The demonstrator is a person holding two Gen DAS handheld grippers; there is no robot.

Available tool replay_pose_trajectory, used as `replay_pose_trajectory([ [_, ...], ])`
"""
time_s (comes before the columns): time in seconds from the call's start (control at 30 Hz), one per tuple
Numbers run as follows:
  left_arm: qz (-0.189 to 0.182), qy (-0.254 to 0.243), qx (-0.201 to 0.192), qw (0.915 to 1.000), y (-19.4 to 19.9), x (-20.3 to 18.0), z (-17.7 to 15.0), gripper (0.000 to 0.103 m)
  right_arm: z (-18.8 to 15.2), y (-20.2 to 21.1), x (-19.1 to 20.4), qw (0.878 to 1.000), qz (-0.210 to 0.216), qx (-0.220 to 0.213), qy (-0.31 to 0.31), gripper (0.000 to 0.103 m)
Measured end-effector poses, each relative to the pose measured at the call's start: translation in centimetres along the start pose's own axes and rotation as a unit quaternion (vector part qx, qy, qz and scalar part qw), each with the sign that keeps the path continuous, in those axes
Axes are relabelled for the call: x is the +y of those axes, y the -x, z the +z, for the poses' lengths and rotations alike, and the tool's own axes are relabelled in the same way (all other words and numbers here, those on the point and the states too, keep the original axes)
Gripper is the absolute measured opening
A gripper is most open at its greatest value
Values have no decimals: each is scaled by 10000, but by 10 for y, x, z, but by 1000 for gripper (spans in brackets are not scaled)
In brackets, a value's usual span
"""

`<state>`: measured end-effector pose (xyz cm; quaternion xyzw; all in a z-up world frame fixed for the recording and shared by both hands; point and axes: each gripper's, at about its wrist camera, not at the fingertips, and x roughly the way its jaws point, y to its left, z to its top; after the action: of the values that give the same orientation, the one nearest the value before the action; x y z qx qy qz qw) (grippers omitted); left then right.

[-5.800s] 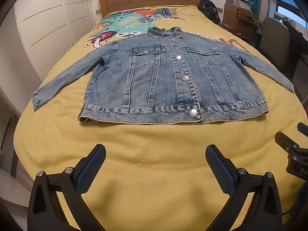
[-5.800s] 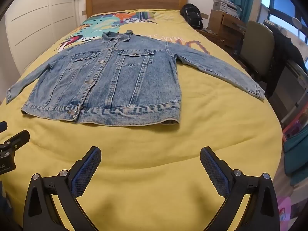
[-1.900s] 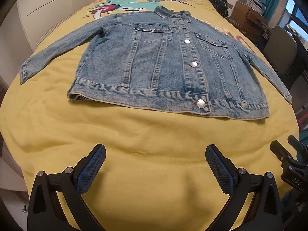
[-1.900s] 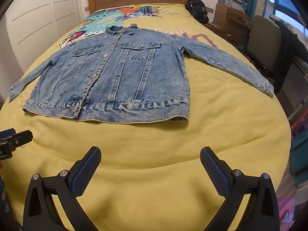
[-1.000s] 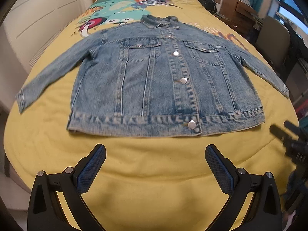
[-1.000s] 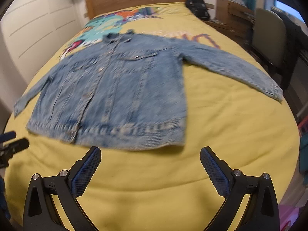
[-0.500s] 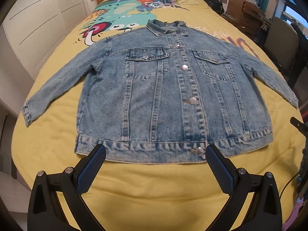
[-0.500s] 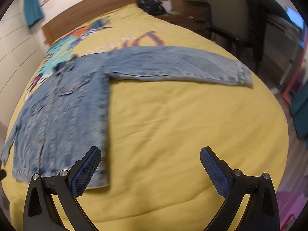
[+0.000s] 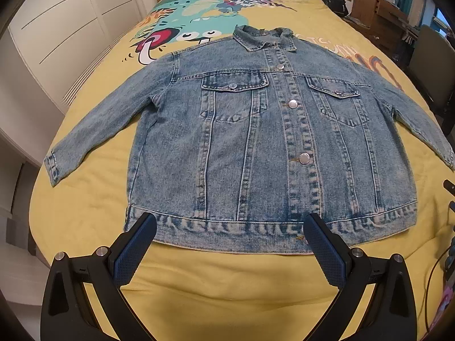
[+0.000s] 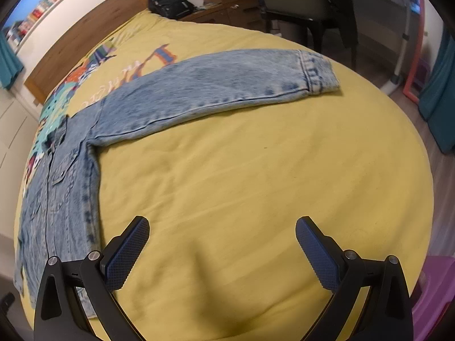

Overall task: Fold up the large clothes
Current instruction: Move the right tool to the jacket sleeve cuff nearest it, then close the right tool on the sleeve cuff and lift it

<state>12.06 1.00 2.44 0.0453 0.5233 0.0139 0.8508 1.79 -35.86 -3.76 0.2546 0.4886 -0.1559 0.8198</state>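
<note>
Denim jacket (image 9: 256,142) collar toward headboard (image 10: 85,34) (sleeves crosswise)

**Denim jacket flat on bed**

Blue denim jacket (image 9: 256,142), front side up, buttoned, spread flat, unfolded. Fills centre of left wrist view: collar toward top, hem at bottom, two flap chest pockets, metal buttons down the placket. Sleeves extend out both sides. In right wrist view, one sleeve (image 10: 216,91) runs left to upper right, cuff at upper right.

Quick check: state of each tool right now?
Left tool: open, empty, over the denim jacket hem.
Right tool: open, empty, above the yellow bedspread.
</note>
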Motion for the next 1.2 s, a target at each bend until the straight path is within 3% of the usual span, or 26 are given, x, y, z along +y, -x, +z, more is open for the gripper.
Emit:
replay_pose_trajectory([
  [0.23, 96, 101, 49, 9999, -2, 2, 2, 102, 3, -15, -19, 9993, 194, 164, -275, 103],
  [0.43, 189, 175, 56, 9997, -2, 9, 4, 102, 15, -21, -39, 9960, 538, 58, -710, 103],
  [0.63, 256, 277, 138, 9992, -6, 18, 2, 102, 45, -29, -72, 9850, 939, -148, -1437, 103],
  [0.93, 359, 467, 303, 9978, -19, 32, 5, 102, 93, -50, -102, 9699, 1072, -456, -2139, 103],
  [1.2, 434, 452, 323, 9975, -25, 36, 13, 102, 120, -63, -108, 9616, 1134, -726, -2392, 99],
])
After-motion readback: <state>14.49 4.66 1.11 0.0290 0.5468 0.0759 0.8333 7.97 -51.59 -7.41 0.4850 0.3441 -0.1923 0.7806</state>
